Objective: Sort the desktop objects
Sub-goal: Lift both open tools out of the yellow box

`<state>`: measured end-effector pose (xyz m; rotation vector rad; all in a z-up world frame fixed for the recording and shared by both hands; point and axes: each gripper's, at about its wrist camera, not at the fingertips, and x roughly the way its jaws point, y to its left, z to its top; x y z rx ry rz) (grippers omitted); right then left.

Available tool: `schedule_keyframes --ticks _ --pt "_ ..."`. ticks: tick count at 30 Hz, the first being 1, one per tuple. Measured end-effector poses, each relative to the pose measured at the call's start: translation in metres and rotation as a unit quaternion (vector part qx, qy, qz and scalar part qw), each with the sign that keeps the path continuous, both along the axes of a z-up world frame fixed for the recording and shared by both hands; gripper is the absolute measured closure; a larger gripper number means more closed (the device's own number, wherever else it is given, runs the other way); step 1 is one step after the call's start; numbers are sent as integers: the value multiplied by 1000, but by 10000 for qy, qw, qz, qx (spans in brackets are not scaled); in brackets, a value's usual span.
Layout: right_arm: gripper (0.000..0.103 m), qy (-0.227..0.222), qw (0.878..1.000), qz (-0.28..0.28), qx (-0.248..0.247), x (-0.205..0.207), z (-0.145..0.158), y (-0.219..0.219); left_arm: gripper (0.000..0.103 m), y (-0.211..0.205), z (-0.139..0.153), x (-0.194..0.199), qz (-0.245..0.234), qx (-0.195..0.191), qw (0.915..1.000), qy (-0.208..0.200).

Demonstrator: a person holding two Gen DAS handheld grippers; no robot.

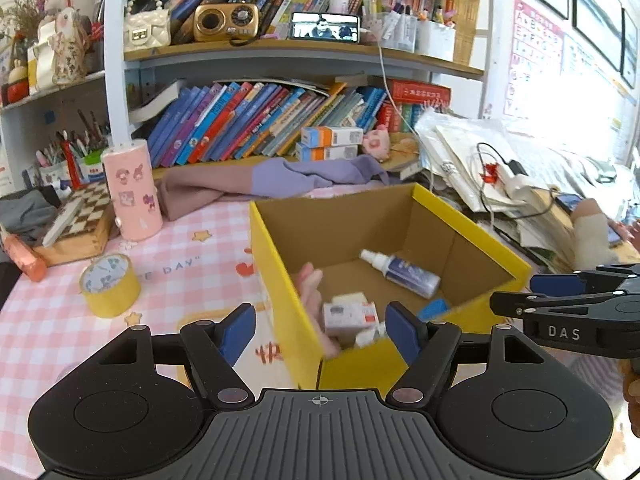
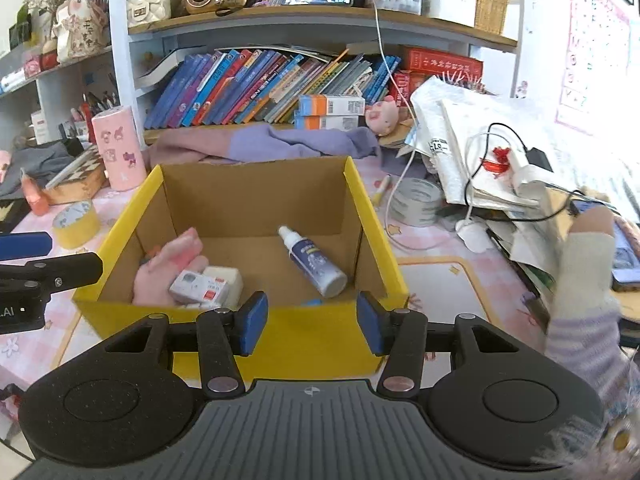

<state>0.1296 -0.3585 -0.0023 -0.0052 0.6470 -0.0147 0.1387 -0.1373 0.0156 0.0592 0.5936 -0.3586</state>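
the left gripper [image 1: 320,330] has its blue pads spread wide with nothing between them; it hangs over the near left corner of the yellow box [image 1: 280,248], touching nothing. the right gripper [image 2: 310,322] is set narrower but also parted, its pads apart and gripping nothing, poised just above the near wall of the same yellow box [image 2: 320,332].

inside the box lie a spray bottle [image 2: 312,262] on its side toward the right, a small white carton with red print [image 2: 198,286] at the near left, a pale block [image 2: 224,280] touching that carton, and a pink soft thing [image 2: 168,268] against the left wall. a bit of something blue [image 1: 434,308] shows at the near right corner of the floor, clearer from the left camera.

the left view alone shows the side of the right gripper [image 1: 568,308] coming in from the right edge. the right view in turn shows the side of the left gripper [image 2: 40,276] at its left edge.

left of the box on the pink checked cloth [image 1: 180,280] sits a yellow tape roll [image 1: 110,284], with a pink cylinder [image 1: 134,190] and a chessboard [image 1: 80,220] farther back. only the right view shows the grey tape roll [image 2: 416,202] and a marker [image 2: 380,192] on the far right side of the box, plus a striped sleeve [image 2: 584,320] at the right. a heap of papers and cables [image 2: 480,152] lies far right, books [image 2: 260,88] on the shelf behind.
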Motion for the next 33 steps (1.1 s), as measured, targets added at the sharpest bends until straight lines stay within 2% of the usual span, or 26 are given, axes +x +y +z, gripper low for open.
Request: schedule_keyframes --ticks 11,20,28,33 --pt "56 274 9992 -275 -19 -48 -5 62 28 59 -16 -39 -500 -59 9978 429" --pt "56 476 9975 -476 231 -75 -16 109 28 93 -19 -59 -784 22 9957 496" --pt "56 645 9956 -532 412 -91 -28 140 28 120 -25 -69 -850 133 9942 638" --pt "56 806 9946 -364 540 -93 -34 159 28 135 -26 -77 -790 237 9943 678"
